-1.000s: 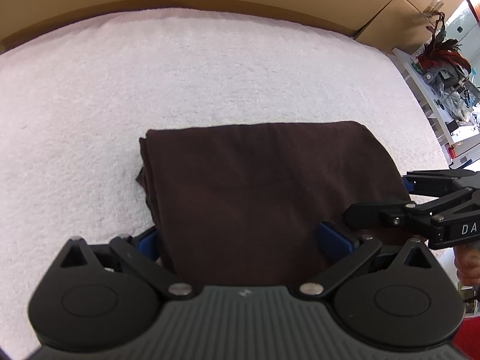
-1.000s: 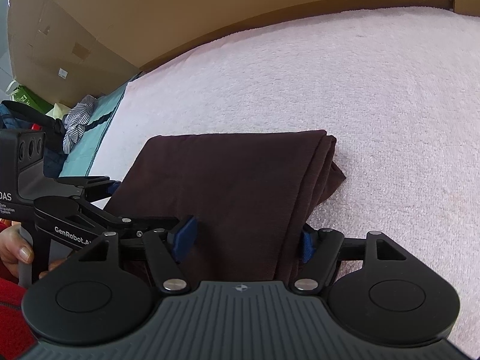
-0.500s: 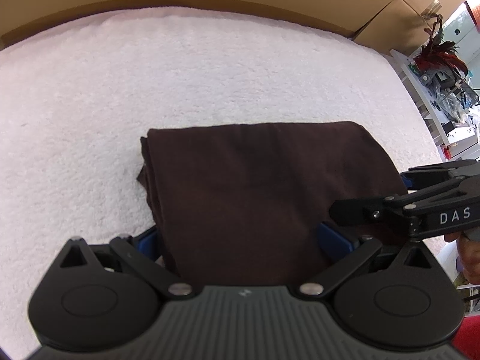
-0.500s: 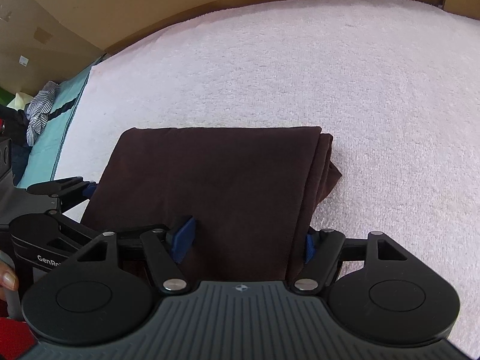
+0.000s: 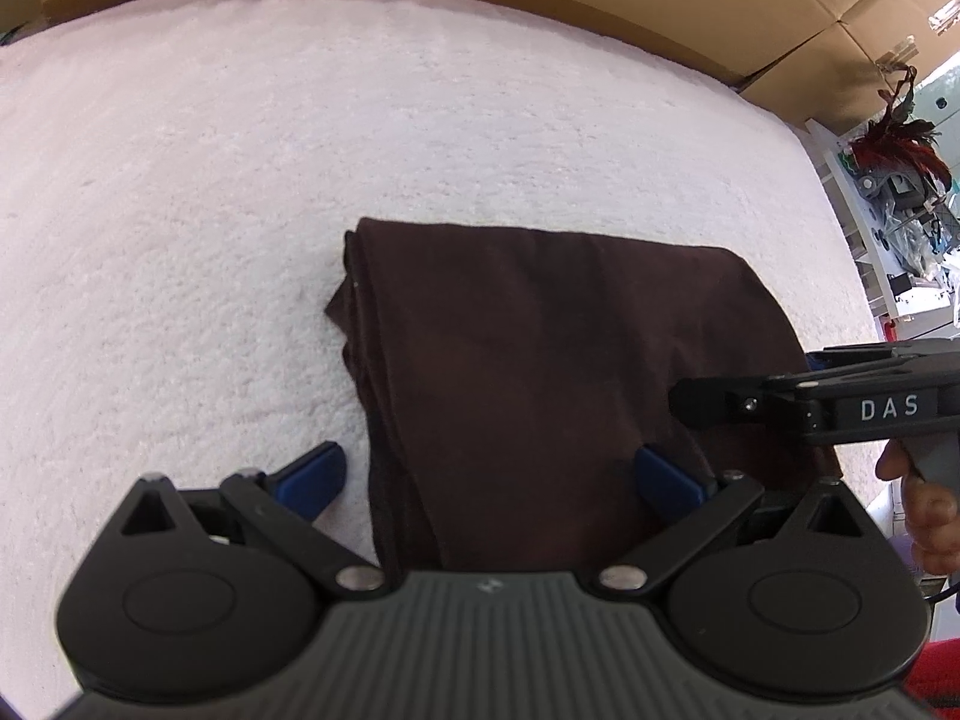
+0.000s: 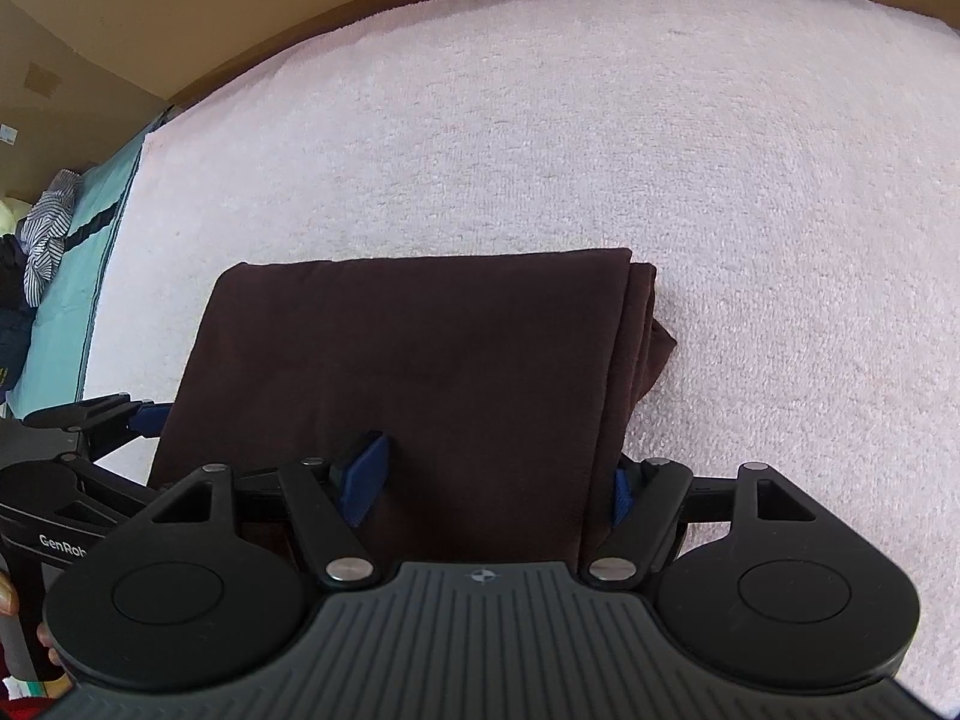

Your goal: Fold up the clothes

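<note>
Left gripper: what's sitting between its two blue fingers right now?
In the left wrist view, the left gripper stands open; the stacked left edge of the folded brown garment and a strip of bare white towel lie between its fingers.

Garment (image 5: pixel 540 372), dark brown, plain knit fabric. Folded into a flat, roughly rectangular stack of several layers; layered edges are seen along one side, with a small corner protruding there. Laid flat on a white terry-covered surface (image 5: pixel 300 150), near its front.
</note>
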### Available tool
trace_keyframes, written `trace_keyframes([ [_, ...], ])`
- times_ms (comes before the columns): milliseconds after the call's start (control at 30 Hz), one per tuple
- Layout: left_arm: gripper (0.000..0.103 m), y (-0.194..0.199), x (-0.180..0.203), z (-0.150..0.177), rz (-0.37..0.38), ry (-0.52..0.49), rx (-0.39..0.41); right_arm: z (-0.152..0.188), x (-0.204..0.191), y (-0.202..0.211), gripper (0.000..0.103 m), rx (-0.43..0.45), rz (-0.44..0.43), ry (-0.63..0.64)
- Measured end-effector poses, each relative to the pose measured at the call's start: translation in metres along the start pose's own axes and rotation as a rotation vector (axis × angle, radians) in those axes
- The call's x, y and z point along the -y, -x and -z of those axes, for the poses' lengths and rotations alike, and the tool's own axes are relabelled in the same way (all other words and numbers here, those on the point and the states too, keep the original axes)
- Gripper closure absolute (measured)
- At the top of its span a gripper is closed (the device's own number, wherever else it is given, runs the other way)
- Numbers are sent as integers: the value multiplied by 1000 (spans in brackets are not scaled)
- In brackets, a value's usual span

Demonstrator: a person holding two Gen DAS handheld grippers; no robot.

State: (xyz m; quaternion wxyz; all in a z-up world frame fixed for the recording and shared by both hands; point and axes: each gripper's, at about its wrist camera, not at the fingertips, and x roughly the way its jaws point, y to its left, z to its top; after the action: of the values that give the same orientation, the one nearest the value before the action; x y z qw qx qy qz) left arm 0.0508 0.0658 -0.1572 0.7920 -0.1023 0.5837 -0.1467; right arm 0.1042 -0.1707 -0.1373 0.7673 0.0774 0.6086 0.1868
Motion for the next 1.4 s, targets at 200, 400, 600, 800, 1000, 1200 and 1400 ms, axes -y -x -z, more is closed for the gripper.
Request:
trace_keyframes([
  [200,1,0,2,0,-9,9,3,-2,-1,0,29,-12,5,16],
  [400,1,-2,4,1,-11,9,11,-2,-1,0,29,-22,6,29],
  [600,1,-2,2,3,1,-2,18,-3,2,1,29,-26,0,39],
  [800,1,0,-5,10,65,-60,36,11,20,8,32,23,-100,11],
  [1000,2,5,-21,15,181,-100,49,46,78,13,48,126,-349,-72],
  [1200,3,6,-27,19,254,-66,99,54,85,5,56,163,-446,-141],
  [1400,15,6,-39,17,314,26,164,62,89,5,65,208,-461,-176],
])
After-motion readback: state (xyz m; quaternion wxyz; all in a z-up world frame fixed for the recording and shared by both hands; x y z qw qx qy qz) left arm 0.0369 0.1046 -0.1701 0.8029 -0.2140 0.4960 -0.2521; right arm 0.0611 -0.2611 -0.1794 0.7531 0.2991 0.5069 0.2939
